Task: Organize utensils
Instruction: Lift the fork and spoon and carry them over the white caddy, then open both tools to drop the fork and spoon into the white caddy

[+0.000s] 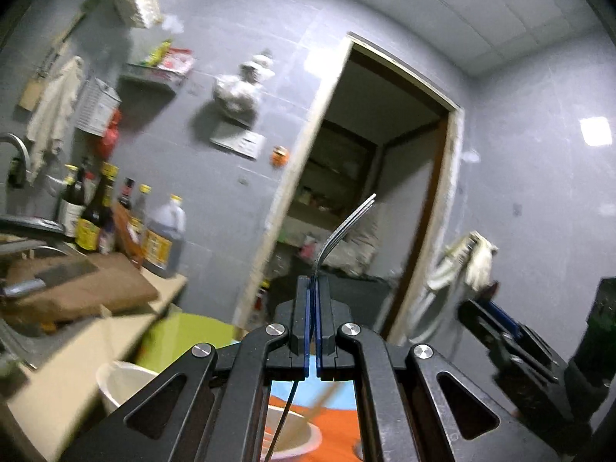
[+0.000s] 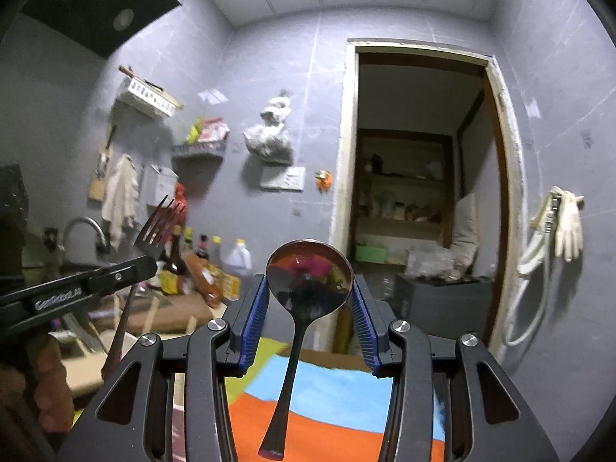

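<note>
My left gripper (image 1: 312,281) is shut on a metal fork (image 1: 346,227), seen edge-on with its tines curving up and right; the handle hangs below the fingers. The fork (image 2: 159,227) and the left gripper (image 2: 148,263) also show at the left of the right wrist view. My right gripper (image 2: 310,288) holds a dark metal spoon (image 2: 308,277) by the sides of its bowl, which faces the camera; the handle hangs down over a colourful mat (image 2: 327,396). The right gripper (image 1: 496,323) shows at the right of the left wrist view. Both are raised, pointing at the wall.
Below the left gripper sits a white bowl (image 1: 296,435) with chopsticks on the orange and blue mat. A second white bowl (image 1: 123,381) stands at the counter's edge. Sauce bottles (image 1: 161,238), a cutting board with a cleaver (image 1: 73,281) and a tap (image 2: 82,231) are left. A doorway (image 2: 415,192) is ahead.
</note>
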`<control>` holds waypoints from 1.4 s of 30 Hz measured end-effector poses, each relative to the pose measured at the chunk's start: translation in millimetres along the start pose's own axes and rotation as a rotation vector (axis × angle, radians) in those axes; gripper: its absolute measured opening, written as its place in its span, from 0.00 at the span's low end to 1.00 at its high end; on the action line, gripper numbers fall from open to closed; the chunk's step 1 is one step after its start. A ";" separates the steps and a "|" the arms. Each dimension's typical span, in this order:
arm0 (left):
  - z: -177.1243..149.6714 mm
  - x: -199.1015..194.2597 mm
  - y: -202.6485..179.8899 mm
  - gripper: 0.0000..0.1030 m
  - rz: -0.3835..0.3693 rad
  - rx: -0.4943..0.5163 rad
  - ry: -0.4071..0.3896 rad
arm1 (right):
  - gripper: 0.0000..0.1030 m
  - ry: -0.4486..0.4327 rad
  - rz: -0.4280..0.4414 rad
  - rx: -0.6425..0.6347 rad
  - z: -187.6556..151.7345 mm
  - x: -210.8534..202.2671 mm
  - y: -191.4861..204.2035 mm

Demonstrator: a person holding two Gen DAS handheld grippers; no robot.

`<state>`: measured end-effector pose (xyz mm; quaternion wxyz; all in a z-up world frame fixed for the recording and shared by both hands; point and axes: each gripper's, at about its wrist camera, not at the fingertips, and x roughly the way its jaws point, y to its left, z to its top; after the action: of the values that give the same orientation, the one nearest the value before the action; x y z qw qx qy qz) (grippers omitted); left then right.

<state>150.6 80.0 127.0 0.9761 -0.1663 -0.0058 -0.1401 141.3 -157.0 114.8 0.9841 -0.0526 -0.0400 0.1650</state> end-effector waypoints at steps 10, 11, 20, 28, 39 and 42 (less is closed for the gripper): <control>12.9 4.1 85.5 0.00 0.142 -0.114 -0.009 | 0.39 -0.032 0.126 0.042 16.8 25.3 39.0; 10.9 5.7 91.6 0.00 0.145 -0.131 -0.007 | 0.39 -0.027 0.134 0.046 16.1 29.2 42.4; 8.2 12.4 104.6 0.00 0.148 -0.162 -0.032 | 0.39 0.018 0.165 0.067 -1.1 58.0 60.0; -0.7 24.4 107.4 0.00 0.155 -0.173 -0.054 | 0.39 0.062 0.176 0.077 -17.9 74.4 66.9; -29.1 20.4 94.2 0.00 0.180 -0.121 0.013 | 0.40 0.156 0.212 0.065 -41.0 82.4 73.7; -37.5 18.0 92.3 0.00 0.178 -0.123 0.058 | 0.48 0.170 0.218 0.082 -46.4 81.5 71.4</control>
<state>192.0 146.5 62.8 0.9724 -0.2215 0.0456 -0.0576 199.7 -67.2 65.6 0.9615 -0.0302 0.0560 0.2673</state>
